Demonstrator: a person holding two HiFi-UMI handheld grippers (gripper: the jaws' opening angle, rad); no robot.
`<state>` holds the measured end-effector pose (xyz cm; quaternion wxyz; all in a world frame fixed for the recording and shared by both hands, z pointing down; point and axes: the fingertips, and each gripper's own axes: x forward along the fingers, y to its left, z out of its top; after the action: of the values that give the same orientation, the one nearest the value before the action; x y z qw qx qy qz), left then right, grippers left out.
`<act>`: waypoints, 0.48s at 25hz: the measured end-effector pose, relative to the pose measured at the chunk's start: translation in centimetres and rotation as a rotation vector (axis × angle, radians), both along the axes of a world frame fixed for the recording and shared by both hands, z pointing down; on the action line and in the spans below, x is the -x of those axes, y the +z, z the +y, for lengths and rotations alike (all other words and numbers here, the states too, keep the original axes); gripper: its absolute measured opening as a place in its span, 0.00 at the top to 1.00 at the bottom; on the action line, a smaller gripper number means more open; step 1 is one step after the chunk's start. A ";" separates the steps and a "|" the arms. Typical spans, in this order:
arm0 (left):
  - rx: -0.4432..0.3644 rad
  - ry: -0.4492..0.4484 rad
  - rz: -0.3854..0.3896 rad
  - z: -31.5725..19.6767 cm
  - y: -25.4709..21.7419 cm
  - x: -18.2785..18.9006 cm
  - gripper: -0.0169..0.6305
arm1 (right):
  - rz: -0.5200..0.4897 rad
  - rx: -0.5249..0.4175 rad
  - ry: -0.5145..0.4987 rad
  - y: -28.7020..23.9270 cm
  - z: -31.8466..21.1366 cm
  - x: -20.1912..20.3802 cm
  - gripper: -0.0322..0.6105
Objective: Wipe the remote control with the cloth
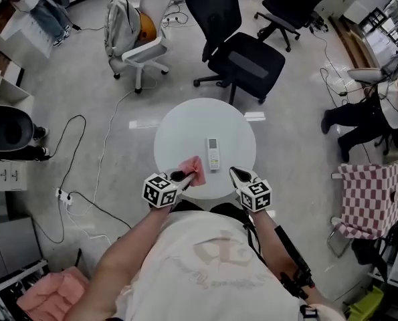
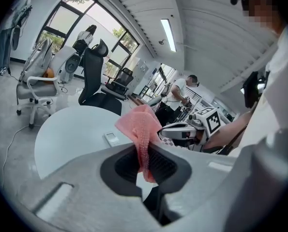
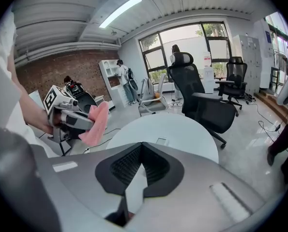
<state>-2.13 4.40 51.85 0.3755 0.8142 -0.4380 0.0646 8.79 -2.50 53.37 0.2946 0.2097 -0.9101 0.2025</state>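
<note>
Both hover at the near edge of the surface (image 1: 178,126): left gripper (image 1: 183,176) clamped on the cloth (image 1: 193,171) for wiping, right gripper (image 1: 236,174) closed, seemingly empty, perhaps to steady the remote control (image 1: 213,154) lying just ahead.

The head camera looks steeply down on the tabletop (image 1: 185,132), which cameras riding the left tool (image 1: 181,176) and right tool (image 1: 238,174) face from close and low.

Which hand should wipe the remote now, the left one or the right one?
Left. The left gripper pinches the pink cloth in its fingers, close to the remote on the white table. The right gripper is shut with nothing in it, so it would probably need the cloth first.
</note>
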 end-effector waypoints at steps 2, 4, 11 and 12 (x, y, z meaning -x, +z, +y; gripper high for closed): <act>0.022 -0.002 0.009 0.2 0.5 0.1 0.95 | 0.013 0.021 0.005 0.5 0.0 0.7 0.94; 0.038 -0.006 0.018 0.4 0.8 0.2 0.95 | 0.025 0.047 0.008 1.1 0.1 1.4 0.94; 0.097 -0.011 0.027 0.1 2.8 0.6 0.95 | 0.081 0.156 0.010 5.2 0.0 2.4 0.94; 0.110 -0.013 0.027 0.1 3.2 0.5 0.95 | 0.096 0.170 0.012 5.9 0.2 2.3 0.94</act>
<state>-2.61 4.54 55.05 0.4261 0.7902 -0.4341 0.0750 6.52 -2.31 59.28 0.3534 0.1987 -0.8732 0.2705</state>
